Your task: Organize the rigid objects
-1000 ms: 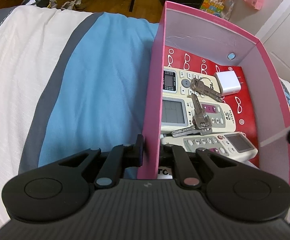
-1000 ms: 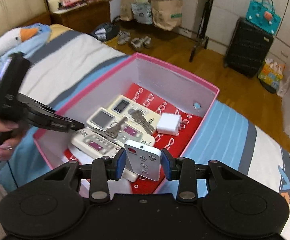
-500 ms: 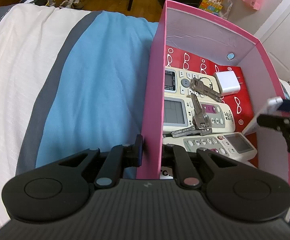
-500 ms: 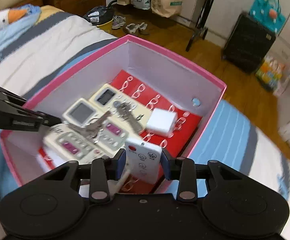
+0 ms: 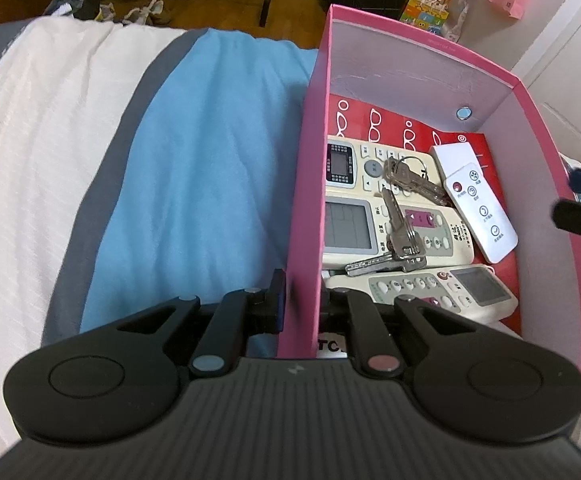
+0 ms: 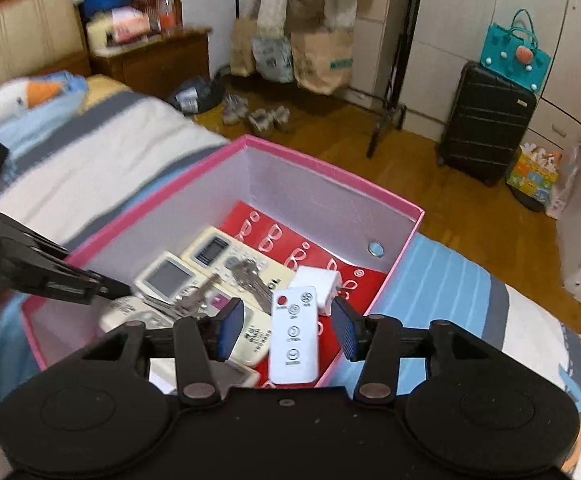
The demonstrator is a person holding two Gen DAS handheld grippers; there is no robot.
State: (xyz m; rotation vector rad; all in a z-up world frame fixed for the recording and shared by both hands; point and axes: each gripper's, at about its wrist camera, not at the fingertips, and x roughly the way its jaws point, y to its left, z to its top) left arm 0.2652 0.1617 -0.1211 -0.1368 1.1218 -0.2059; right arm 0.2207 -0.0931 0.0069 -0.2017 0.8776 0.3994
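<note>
The left claw [image 5: 302,300] is clamped on the near wall of the pink box [image 5: 422,68] on the bed [image 5: 194,184]. The right claw [image 6: 286,330] has just been opening, its pads clear of the white remote [image 6: 295,340], which lies inside the box.

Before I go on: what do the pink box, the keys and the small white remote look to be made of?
Pink box: likely cardboard, matte; thin flat walls, pale paper lining.
Keys: metal, silvery grey with dull glints, on a ring.
Small white remote: probably hard plastic, smooth, faint sheen, printed buttons.
</note>
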